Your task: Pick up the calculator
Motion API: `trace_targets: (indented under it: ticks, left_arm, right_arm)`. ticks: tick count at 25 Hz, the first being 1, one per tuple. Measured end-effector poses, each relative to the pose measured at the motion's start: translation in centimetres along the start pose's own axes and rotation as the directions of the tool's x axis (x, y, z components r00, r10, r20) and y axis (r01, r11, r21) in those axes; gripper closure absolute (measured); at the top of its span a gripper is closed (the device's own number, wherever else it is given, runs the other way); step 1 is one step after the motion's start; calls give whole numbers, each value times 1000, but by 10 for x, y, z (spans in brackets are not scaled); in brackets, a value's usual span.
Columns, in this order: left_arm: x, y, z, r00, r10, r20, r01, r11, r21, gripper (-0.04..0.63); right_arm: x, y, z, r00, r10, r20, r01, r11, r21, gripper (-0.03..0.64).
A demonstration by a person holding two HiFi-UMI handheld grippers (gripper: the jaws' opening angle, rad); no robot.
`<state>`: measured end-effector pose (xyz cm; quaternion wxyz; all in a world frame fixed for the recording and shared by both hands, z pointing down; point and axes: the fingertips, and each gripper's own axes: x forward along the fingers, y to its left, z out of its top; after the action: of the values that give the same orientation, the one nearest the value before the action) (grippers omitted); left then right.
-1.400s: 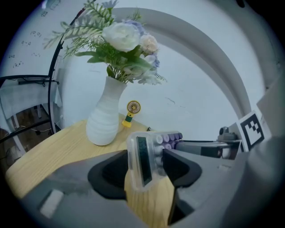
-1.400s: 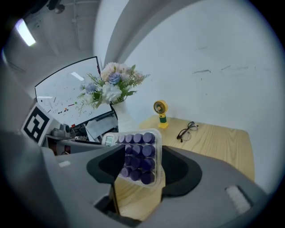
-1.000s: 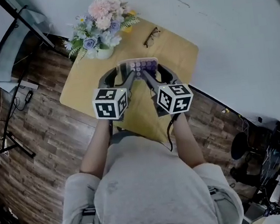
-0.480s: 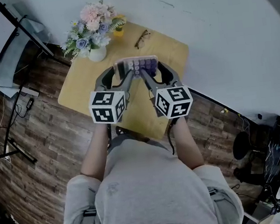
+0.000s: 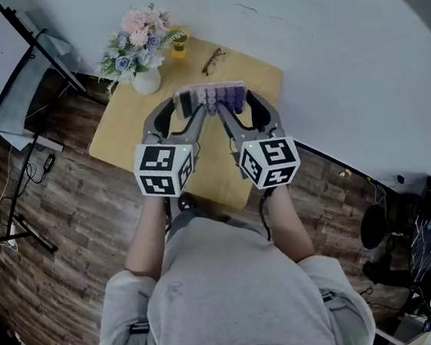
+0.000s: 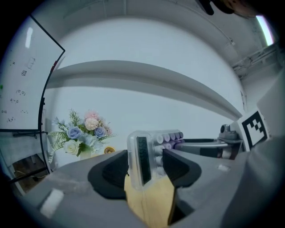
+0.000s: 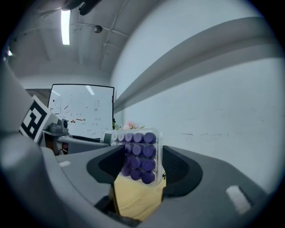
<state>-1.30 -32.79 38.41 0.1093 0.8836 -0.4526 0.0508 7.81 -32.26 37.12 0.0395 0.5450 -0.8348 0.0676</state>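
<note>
The calculator [image 5: 211,97], a clear case with round purple and white keys, hangs in the air above the wooden table [image 5: 149,137], held from both ends. My left gripper [image 5: 193,113] is shut on its display end [image 6: 141,159], where the dark screen strip faces me. My right gripper [image 5: 224,111] is shut on its keypad end [image 7: 139,156], with purple keys showing between the jaws. Both marker cubes sit close to my body.
A vase of pink, blue and white flowers [image 5: 136,47] stands at the table's far left corner. A small yellow object [image 5: 178,44] and a pair of glasses [image 5: 212,60] lie near the far edge. A whiteboard stand [image 5: 5,91] is at left.
Both grippers have lifted the calculator higher and slightly farther from the tabletop. The hold on it is unchanged.
</note>
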Motion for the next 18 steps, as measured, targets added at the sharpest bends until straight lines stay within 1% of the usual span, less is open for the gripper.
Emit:
trace_targets:
  ticks: [4,12,18]
  left_arm:
    - [-10,-16,14,999,-3,39,2,1000,29,350]
    - [-30,-51,40,993,-7,118,-4,996,94,350]
    - [-43,-76,51,987,-5,161,-15,992,125,350]
  right_arm:
    - [-19,1,17,999,-5,44,6,999,-32,353]
    - [-58,1,43,992,-10,127,18,998,-64,354]
    - [-85,0,55,986,-11,168,25,996,-85,354]
